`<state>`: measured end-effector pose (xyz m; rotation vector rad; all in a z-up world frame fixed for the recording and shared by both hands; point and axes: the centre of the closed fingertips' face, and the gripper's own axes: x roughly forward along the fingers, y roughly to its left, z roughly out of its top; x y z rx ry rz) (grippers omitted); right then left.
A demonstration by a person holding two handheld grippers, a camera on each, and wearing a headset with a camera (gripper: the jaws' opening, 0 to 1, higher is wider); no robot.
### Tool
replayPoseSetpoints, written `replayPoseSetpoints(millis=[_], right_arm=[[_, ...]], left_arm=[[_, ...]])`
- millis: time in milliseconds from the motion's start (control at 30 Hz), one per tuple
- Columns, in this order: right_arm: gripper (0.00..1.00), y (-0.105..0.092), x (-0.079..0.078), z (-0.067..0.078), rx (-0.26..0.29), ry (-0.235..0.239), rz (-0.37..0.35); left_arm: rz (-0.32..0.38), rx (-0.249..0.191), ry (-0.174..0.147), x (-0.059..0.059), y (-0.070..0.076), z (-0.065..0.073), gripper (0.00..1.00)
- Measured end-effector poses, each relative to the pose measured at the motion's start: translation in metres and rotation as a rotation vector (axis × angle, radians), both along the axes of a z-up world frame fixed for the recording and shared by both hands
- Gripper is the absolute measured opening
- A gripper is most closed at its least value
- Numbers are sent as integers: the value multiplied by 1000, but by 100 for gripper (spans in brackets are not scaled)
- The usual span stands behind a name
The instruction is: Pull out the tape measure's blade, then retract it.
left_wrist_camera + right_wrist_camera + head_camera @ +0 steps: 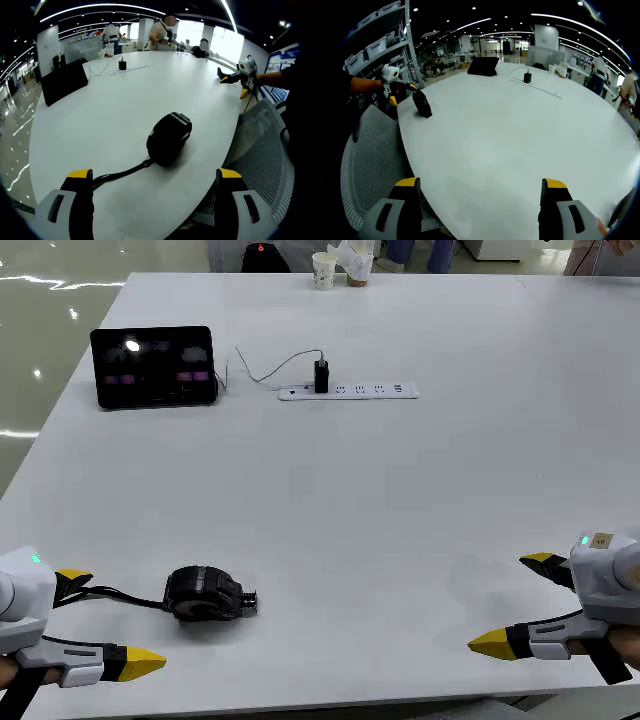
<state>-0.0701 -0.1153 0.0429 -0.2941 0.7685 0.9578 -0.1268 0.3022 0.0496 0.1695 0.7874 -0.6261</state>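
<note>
A black tape measure lies on the white table near the front left, with a black strap trailing left; its blade is not pulled out. My left gripper stands open just left of it, yellow-tipped jaws on either side of the strap. In the left gripper view the tape measure sits a short way ahead between the open jaws of the left gripper. My right gripper is open at the front right, far from the tape measure; nothing lies between the jaws of the right gripper.
A dark tablet stands at the back left. A white power strip with a black plug and cable lies at the back middle. Paper cups stand at the far edge. A mesh chair sits by the near edge.
</note>
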Motion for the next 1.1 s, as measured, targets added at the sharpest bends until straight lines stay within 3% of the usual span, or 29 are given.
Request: replayPoseSetpoints(millis=[733, 1100], right_arm=[[99, 6, -8, -3, 16, 18, 5], [99, 28, -10, -3, 29, 6, 86]], left_arm=[[-38, 22, 8, 0, 4, -2, 99], [-116, 49, 24, 3, -3, -3, 99]])
